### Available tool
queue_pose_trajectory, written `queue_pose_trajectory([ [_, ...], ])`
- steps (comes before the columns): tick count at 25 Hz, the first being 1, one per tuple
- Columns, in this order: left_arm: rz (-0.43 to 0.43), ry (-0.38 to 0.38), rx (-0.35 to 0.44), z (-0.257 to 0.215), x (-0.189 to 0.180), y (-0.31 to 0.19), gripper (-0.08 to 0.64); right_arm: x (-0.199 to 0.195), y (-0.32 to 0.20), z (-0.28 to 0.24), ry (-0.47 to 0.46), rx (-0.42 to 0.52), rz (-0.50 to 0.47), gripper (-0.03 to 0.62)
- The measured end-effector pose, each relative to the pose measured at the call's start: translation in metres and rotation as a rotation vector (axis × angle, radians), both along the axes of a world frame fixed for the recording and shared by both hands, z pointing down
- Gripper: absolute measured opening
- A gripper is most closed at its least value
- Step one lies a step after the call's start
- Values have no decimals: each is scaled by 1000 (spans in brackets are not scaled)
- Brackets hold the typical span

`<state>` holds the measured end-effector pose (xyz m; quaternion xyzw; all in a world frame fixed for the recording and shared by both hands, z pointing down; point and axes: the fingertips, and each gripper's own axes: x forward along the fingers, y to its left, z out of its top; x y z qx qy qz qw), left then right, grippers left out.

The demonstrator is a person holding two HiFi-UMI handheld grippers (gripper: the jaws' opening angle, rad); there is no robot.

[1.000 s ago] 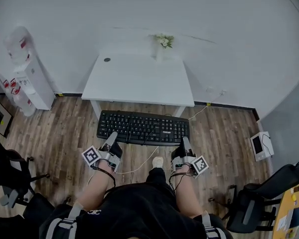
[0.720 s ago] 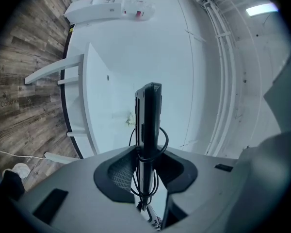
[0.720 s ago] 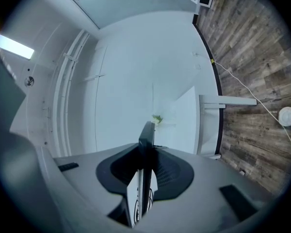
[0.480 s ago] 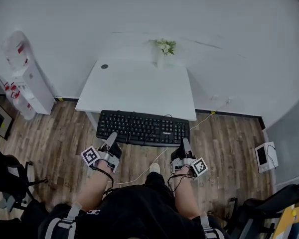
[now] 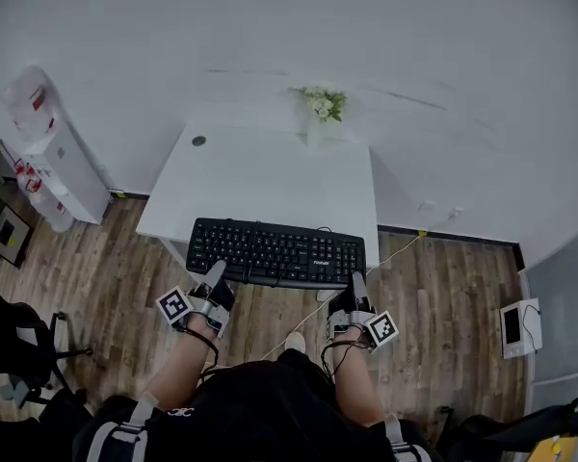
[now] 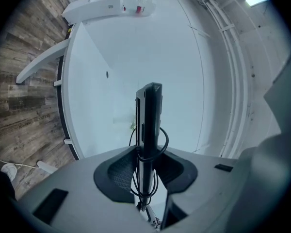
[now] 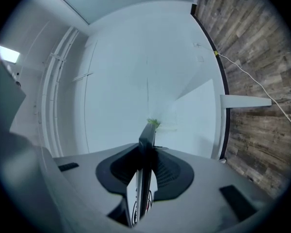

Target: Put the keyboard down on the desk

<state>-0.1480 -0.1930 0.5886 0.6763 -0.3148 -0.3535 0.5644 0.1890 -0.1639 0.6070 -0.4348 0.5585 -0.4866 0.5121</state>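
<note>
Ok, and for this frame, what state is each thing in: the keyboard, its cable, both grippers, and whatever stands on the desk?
keyboard: held level by its near edge, over the front edge of the desk; contact unclear.
left gripper: shut on the keyboard's left end.
right gripper: shut on the keyboard's right end.
cable: slack, looped at the keyboard's left end.
flower vase: upright at the desk's back edge.

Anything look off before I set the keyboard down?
Yes: the keyboard's black cable is bunched in loops around its edge, right between the left gripper's jaws. It may snag or get trapped under the keyboard. Nothing else stands out.
</note>
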Motion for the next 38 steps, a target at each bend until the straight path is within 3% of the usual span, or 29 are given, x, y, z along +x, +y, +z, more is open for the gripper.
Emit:
queue_pose_trajectory([
  [16,-106,-10,-68,12,75,-134,115,76,-168,12,8,-63,-104,75],
  [27,-83,-11,-125,36,69,-190,117,70,-213,36,10,-152,-113,75],
  [38,2,-19,-220,75,74,-253,118,76,-248,74,19,-280,-26,75],
])
